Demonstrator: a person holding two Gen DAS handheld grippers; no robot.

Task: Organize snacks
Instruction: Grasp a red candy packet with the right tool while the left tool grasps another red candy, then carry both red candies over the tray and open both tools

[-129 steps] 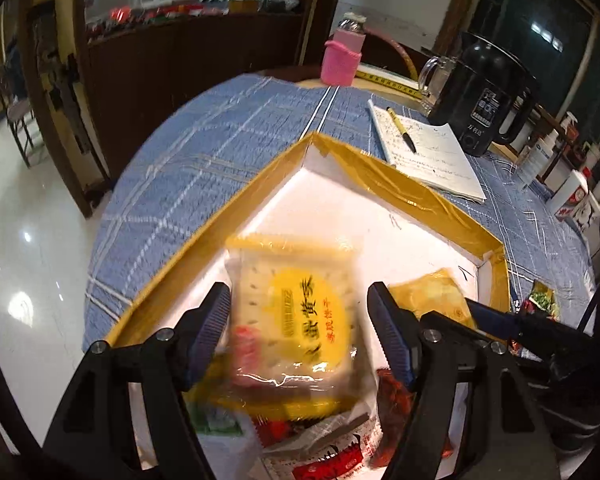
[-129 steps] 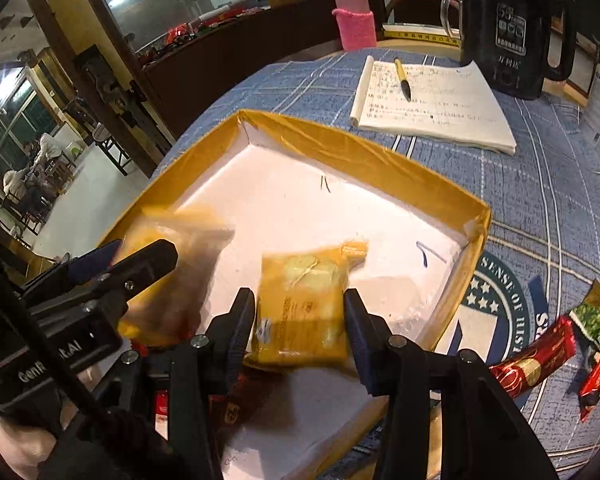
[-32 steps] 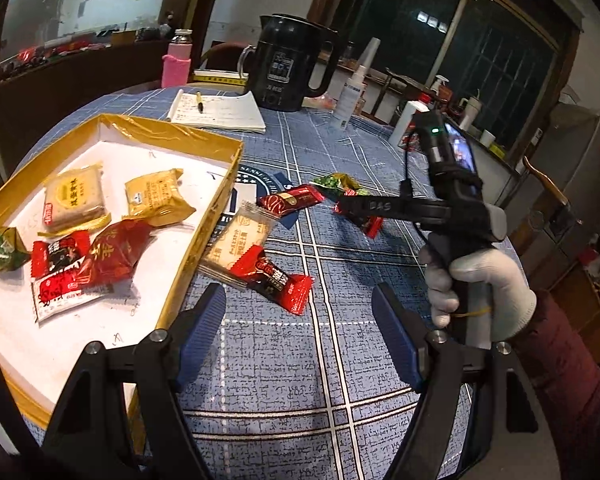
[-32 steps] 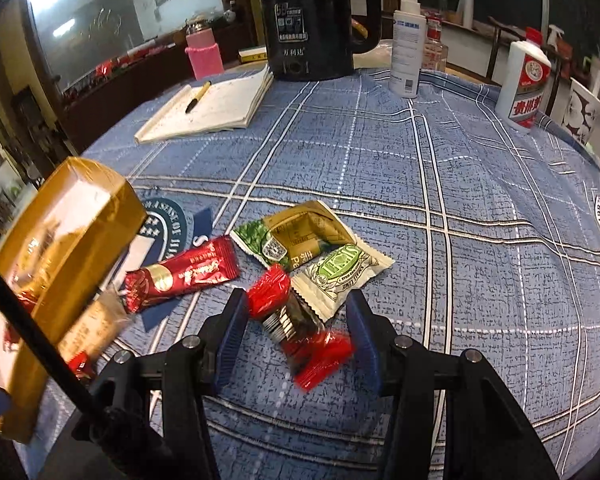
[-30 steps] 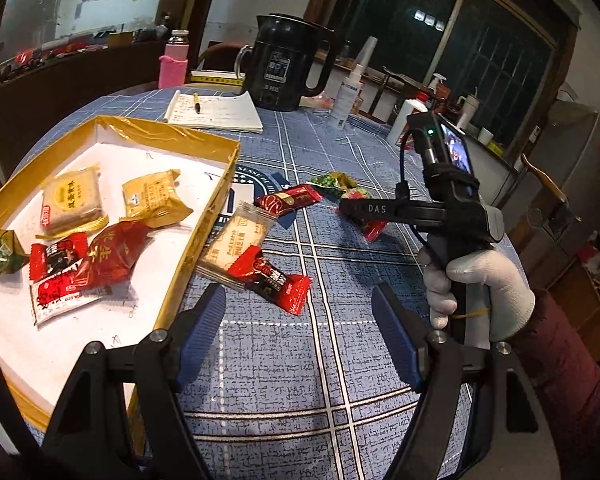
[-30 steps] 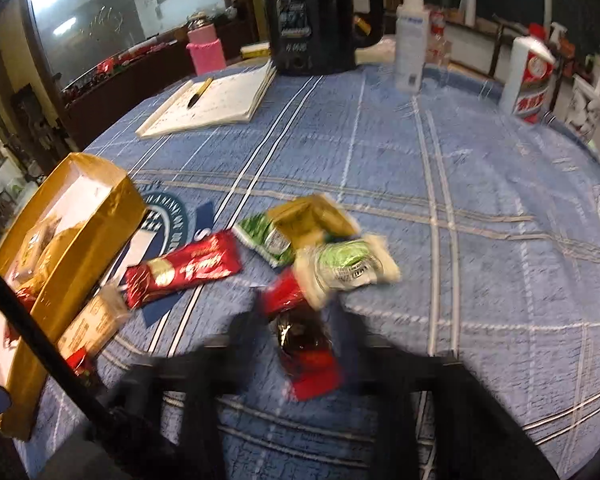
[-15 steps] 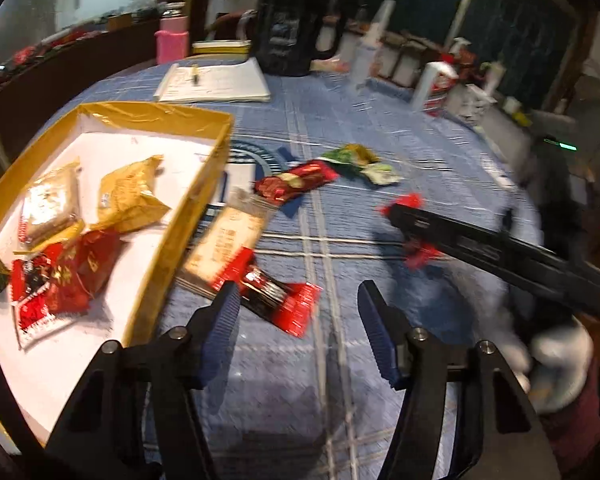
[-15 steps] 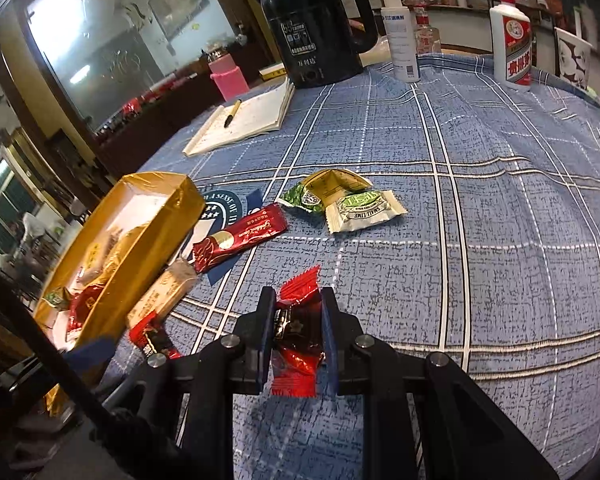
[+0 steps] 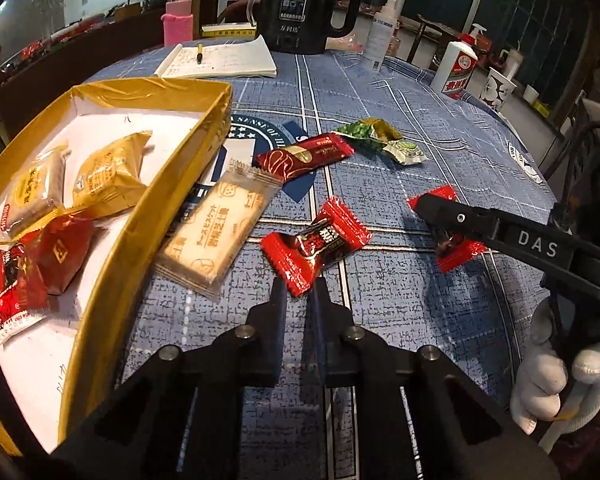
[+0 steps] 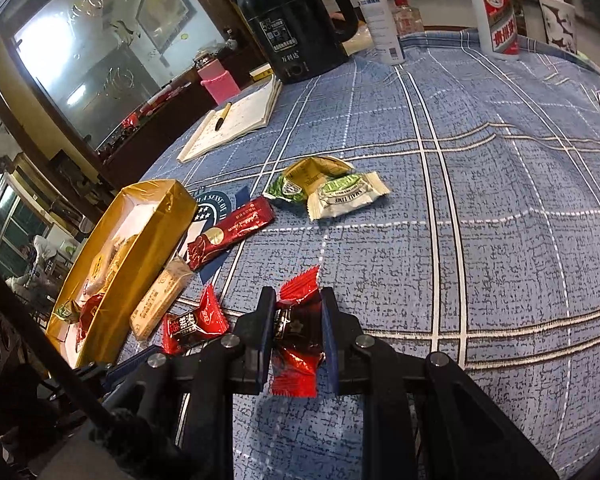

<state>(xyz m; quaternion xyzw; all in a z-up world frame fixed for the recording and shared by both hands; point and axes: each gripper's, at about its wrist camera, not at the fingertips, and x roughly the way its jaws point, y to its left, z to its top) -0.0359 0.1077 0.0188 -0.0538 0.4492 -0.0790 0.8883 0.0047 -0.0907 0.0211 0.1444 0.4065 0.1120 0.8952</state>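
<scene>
Beside gold tray (image 9: 172, 184), loose biscuit packet (image 9: 216, 228)

The gold tray (image 9: 112, 280) runs off the left wrist picture's left edge; the right hand-held gripper (image 9: 440, 224) hides the middle of its red candy (image 9: 458, 254).

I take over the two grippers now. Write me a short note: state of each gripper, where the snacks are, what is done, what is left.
Left gripper: shut on the corner of a red-and-black candy wrapper lying on the blue checked tablecloth.
Right gripper: shut on another red foil candy.
Done: several snacks lie in the gold-rimmed white tray.
Left: both held candies, the pale biscuit pack, the dark red bar, the green and cream packets.
</scene>
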